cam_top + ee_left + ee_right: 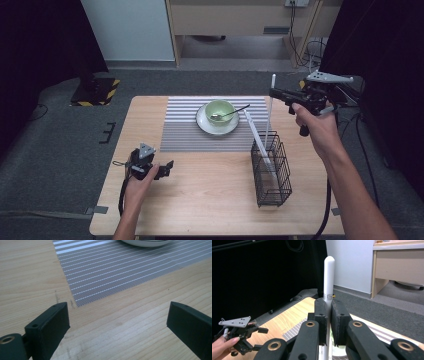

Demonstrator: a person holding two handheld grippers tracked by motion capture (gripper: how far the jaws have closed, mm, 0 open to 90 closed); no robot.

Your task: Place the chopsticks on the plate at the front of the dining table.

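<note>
- Resting low over the near left part of the wooden table [210,200], the left gripper [164,170] has its jaws spread wide with nothing between them; in the left gripper view [117,322] bare wood and the corner of the mat lie beyond the jaws, so this hand seems to be idle, kept out of the way.
- Standing upright near the right edge is a black wire basket [272,172], a holder for long utensils. One white chopstick [257,140] leans inside it, tilted toward the far left, its lower end down in the basket.
- Held above and just behind the basket is a second white chopstick [270,112], the piece being worked with. It stands almost upright with its lower end at the basket's rim, probably so it can pass straight through the narrow top opening.
- Clamped on that chopstick [328,277] near its upper part, the right gripper [276,94] has its jaws [328,315] closed tight, the rounded tip sticking up above the pads.
- Farther back, a grey striped mat [185,127] carries a white plate [204,125] with a green bowl [220,111] on it; a spoon [231,114] rests in the bowl, handle pointing right.
- Beyond the table lie grey floor and dark curtains.
</note>
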